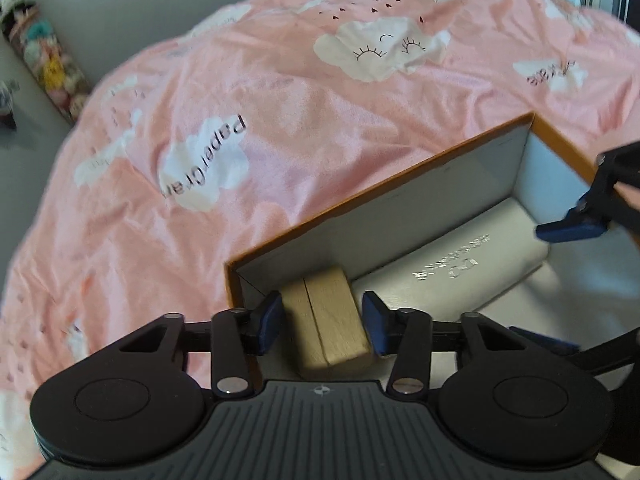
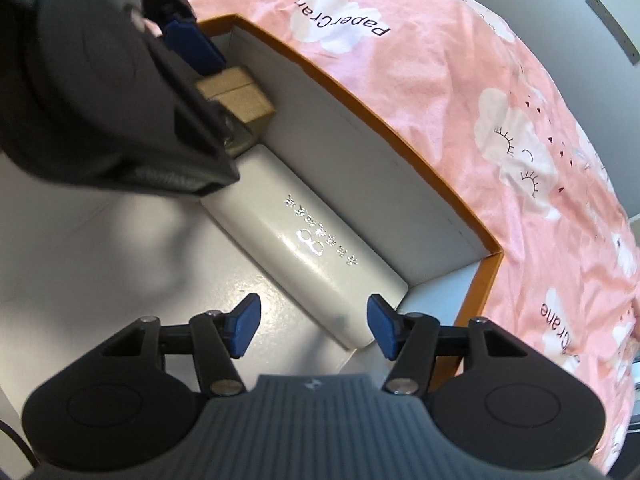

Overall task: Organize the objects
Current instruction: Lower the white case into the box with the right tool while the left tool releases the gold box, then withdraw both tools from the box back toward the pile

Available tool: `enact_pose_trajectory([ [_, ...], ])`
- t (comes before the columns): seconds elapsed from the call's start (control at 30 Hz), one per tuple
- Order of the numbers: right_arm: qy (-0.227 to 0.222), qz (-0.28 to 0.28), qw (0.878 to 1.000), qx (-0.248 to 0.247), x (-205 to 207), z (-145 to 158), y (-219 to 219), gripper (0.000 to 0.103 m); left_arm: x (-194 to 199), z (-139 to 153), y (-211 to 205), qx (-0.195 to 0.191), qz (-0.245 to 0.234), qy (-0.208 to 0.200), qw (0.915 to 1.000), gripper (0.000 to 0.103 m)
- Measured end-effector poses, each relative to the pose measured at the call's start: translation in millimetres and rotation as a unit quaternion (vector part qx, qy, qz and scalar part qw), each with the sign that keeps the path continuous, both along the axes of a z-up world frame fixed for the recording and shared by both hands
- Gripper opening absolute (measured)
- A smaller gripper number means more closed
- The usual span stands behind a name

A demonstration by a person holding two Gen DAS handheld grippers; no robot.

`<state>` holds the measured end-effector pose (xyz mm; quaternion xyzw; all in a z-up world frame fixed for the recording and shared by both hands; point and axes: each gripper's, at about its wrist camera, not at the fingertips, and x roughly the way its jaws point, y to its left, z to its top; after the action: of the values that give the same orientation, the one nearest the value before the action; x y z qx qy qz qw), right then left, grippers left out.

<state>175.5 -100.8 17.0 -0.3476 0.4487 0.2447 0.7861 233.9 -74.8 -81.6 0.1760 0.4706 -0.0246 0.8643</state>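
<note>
Left claw (image 1: 322,322) straddled a tan block (image 1: 330,320) without visibly pressing; right claw (image 2: 314,328) hung half-open, empty, above a white case (image 2: 308,248) in the orange-rimmed box (image 2: 400,136).

Bedsheet (image 1: 304,128) beyond claw was pink, patterned with white clouds, dark lettering. Box (image 1: 400,168) ahead had orange rim, white inside. Wooden block (image 1: 332,320) between blue pads (image 1: 269,322) was tan. Case (image 2: 320,248) was white with silver print.
</note>
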Motion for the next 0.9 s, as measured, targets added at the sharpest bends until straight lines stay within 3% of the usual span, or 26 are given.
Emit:
enact_pose_trajectory([
  [0.03,0.0,-0.002,1.0,0.001,-8,-8,-6,0.061,0,-1,0,0.0,-0.004,0.001,1.0,0.054],
  [0.1,0.003,-0.003,1.0,0.007,-25,-37,-64,0.061,-1,1,3,-0.01,-0.011,-0.004,0.9999,0.055],
  [0.17,0.011,-0.004,1.0,0.017,-2,-57,-59,0.062,-2,6,8,-0.034,-0.013,-0.003,0.9993,0.055],
  [0.27,0.018,-0.01,0.999,0.041,4,-55,-61,0.061,-7,21,19,-0.074,-0.01,-0.011,0.9971,0.055],
  [0.33,0.043,-0.023,0.995,0.083,30,-61,-68,0.045,-15,33,27,-0.093,-0.004,-0.024,0.9953,0.057],
  [0.47,0.109,-0.059,0.979,0.161,46,-58,-68,0.04,-35,56,42,-0.111,-0.002,-0.058,0.9922,0.06],
  [0.53,0.126,-0.074,0.973,0.18,26,-46,-58,0.029,-43,65,52,-0.122,0.001,-0.068,0.9902,0.062],
  [0.6,0.136,-0.089,0.967,0.196,25,-48,-51,0.019,-50,71,62,-0.12,0.013,-0.076,0.9898,0.063],
  [0.73,0.153,-0.132,0.954,0.222,55,-71,-36,0.018,-57,68,84,-0.075,0.051,-0.086,0.9922,0.064],
  [0.9,0.152,-0.161,0.946,0.237,62,-81,-24,0.016,-70,59,119,-0.089,0.094,-0.077,0.9886,0.064],
])
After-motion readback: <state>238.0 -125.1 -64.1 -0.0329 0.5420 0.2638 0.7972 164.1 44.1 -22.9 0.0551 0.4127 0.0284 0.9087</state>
